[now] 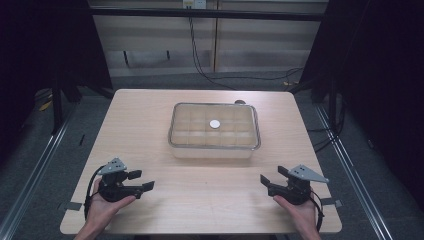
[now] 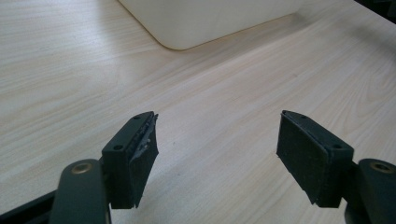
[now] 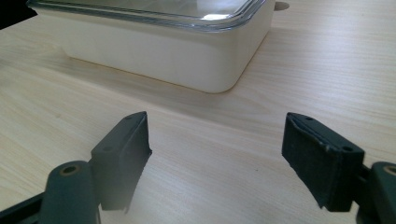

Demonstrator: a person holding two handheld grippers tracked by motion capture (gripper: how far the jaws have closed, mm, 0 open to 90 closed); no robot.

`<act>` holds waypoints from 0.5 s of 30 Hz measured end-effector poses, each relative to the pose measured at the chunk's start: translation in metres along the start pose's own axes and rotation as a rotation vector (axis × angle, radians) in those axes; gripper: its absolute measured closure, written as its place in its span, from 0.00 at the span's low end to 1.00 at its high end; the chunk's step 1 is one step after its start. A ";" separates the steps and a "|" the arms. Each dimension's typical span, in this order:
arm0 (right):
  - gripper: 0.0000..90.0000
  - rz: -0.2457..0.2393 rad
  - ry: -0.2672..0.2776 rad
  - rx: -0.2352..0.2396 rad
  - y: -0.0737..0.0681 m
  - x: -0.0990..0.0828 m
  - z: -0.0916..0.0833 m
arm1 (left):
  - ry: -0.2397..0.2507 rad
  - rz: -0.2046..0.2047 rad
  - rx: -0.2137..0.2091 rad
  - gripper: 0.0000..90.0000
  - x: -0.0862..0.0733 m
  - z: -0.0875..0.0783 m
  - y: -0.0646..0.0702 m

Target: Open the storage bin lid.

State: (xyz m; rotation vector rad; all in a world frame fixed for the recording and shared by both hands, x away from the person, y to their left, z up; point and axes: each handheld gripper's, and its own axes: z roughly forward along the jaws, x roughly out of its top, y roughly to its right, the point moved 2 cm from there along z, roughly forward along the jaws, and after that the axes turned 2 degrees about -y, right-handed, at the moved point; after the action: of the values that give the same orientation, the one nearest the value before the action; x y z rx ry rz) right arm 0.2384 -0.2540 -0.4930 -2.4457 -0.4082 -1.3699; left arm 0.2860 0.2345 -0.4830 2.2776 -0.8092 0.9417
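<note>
While both sets of jaws stand wide with nothing between them, we hold the left gripper (image 1: 139, 181) at about seven o'clock on the counter (image 1: 150, 115) and the right gripper (image 1: 270, 181) at about five o'clock, each resting in a hand near the front edge and turned inward toward the other. Between them lies bare wood; neither touches anything but our hands. Ahead, toward twelve o'clock and near the counter's middle, sits the box (image 1: 215, 131), a cream, round-cornered container under a clear lid (image 1: 200, 115), well apart from both grippers. In the right gripper view its near corner and the lid's raised rim show plainly. We judge the box stiff and fairly light, its smooth plastic walls likely slippery, so a squeeze on the flat wall could slide; the lid's overhanging rim at the short ends, three and nine o'clock, looks the surest place to take hold, one gripper to each end. Through the lid we see a grid of compartments, and a small round whitish piece (image 1: 214, 123) above the middle; whether it lies inside or on the lid we cannot tell. The other compartments look empty.
</note>
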 end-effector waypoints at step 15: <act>0.31 -0.062 -0.008 0.081 -0.013 0.013 -0.011 | -0.030 0.049 -0.020 0.37 0.008 0.008 0.005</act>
State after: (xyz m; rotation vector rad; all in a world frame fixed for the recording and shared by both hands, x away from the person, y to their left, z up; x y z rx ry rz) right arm 0.2314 -0.2450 -0.4752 -2.3919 -0.5351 -1.3414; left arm 0.2902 0.2230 -0.4811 2.2693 -0.8874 0.9193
